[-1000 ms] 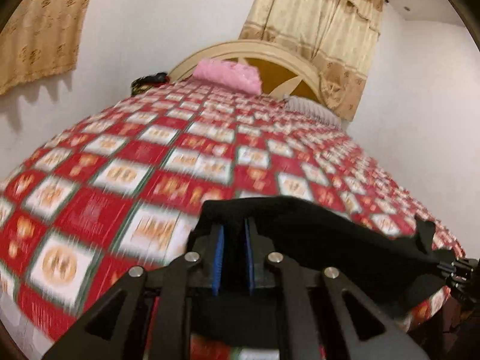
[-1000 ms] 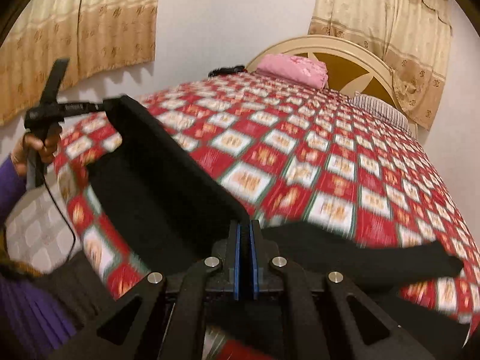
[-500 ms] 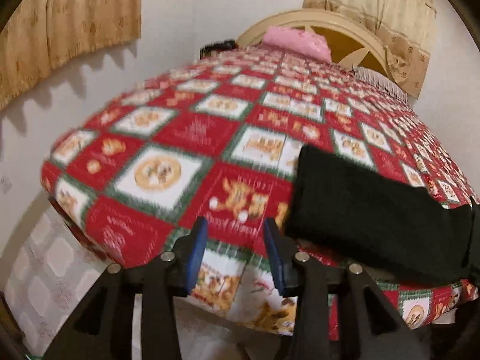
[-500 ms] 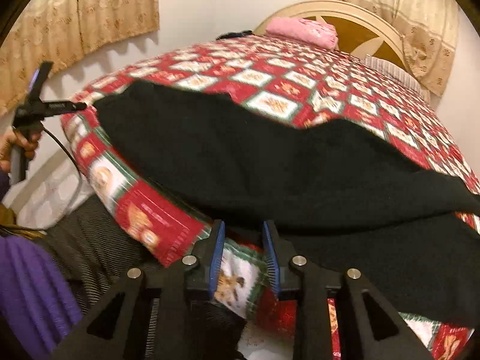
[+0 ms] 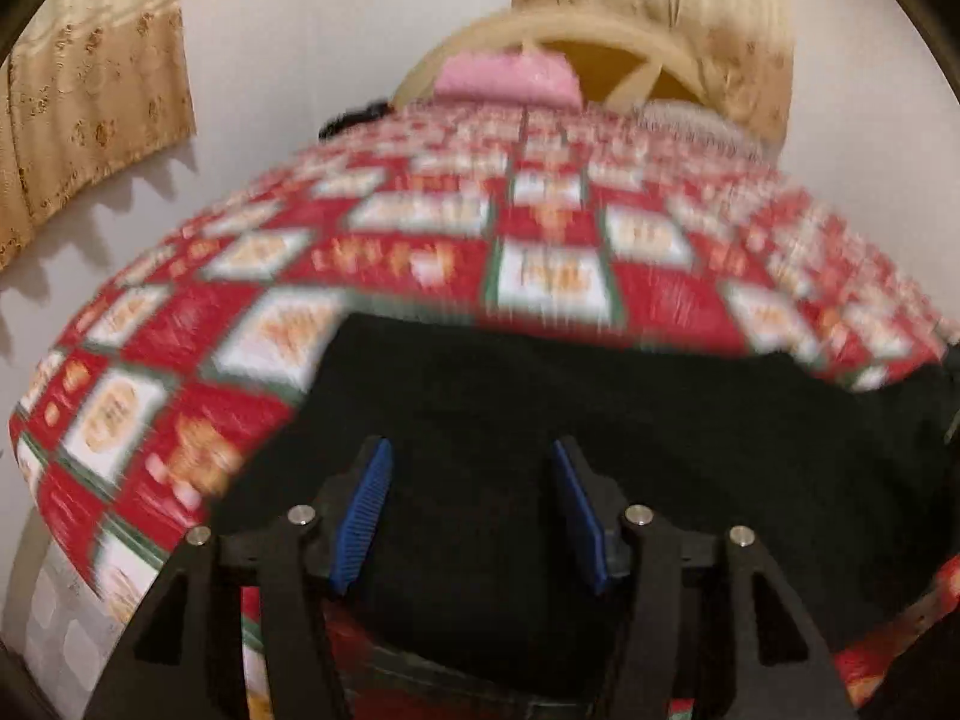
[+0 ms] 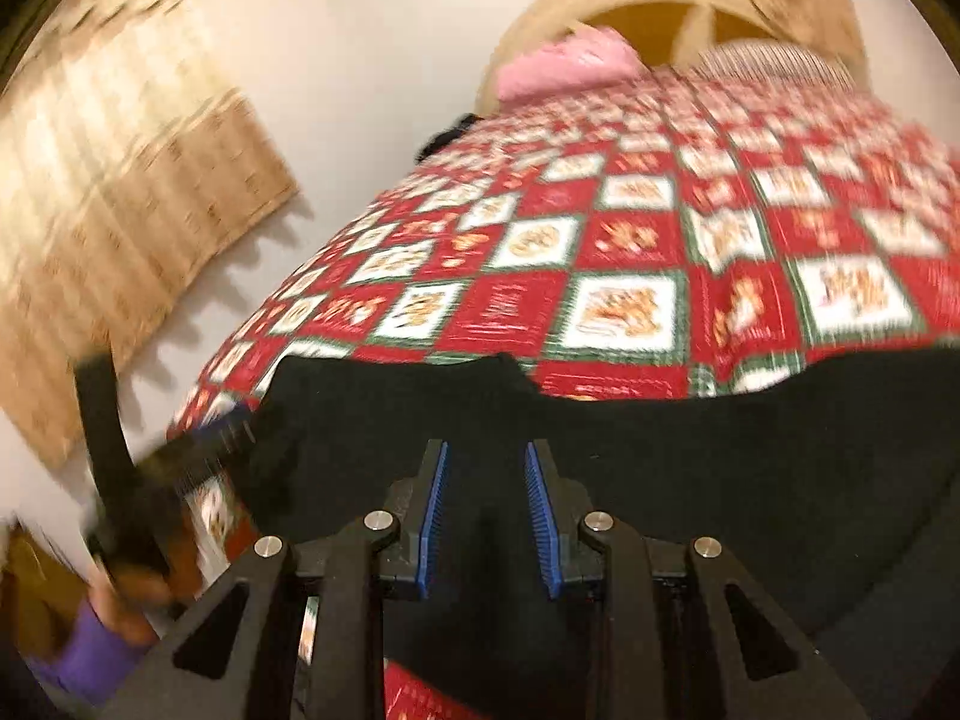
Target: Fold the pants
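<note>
1. Left gripper: blue-padded jaws apart, empty, poised over the left end of the black fabric pants
2. Pants lie flat along the near edge of the red-and-white checked bedspread, long axis left-right
3. Right gripper: jaws apart, nothing held; cloth directly ahead and below, right end farther off; frames blurred
</note>
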`<state>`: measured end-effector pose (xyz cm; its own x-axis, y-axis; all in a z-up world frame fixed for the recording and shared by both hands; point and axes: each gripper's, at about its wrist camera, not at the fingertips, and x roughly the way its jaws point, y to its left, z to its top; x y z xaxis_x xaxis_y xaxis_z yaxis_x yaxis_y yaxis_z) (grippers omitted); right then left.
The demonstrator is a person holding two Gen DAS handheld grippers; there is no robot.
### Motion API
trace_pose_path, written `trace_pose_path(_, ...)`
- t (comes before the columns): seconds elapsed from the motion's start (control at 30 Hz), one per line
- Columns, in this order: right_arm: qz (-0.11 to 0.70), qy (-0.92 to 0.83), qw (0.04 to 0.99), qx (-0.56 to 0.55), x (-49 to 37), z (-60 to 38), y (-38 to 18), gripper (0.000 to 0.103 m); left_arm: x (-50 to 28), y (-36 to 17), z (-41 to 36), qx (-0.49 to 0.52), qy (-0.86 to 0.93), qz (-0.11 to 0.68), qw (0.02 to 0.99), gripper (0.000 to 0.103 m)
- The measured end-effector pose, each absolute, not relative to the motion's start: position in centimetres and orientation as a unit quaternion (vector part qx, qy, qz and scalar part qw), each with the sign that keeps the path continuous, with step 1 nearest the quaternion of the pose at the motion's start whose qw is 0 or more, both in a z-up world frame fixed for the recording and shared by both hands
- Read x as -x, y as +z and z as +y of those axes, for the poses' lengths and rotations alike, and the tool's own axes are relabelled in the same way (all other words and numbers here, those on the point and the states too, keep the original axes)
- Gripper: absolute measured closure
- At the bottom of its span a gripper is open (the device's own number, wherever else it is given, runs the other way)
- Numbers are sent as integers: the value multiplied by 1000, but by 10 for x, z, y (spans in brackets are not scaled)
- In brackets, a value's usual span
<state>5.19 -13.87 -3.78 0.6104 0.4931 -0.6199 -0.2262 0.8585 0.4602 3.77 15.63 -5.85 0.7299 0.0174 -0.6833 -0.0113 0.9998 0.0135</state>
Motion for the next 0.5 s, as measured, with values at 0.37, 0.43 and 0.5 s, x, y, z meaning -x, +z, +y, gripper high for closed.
trace_pose_path(0.37,428,267,853,-136,-120,-114,-58,43,-24,-60,149,-28,24,324,945,37)
trace_pose_path(0.43,448,293,832,-143,-123,-108,-64,43,-25,-62,148,-29,27,325,945,36)
trace_pose_path(0.5,452,311,824,-144,-118,-106,-62,43,-28,-62,147,-27,25,328,944,36)
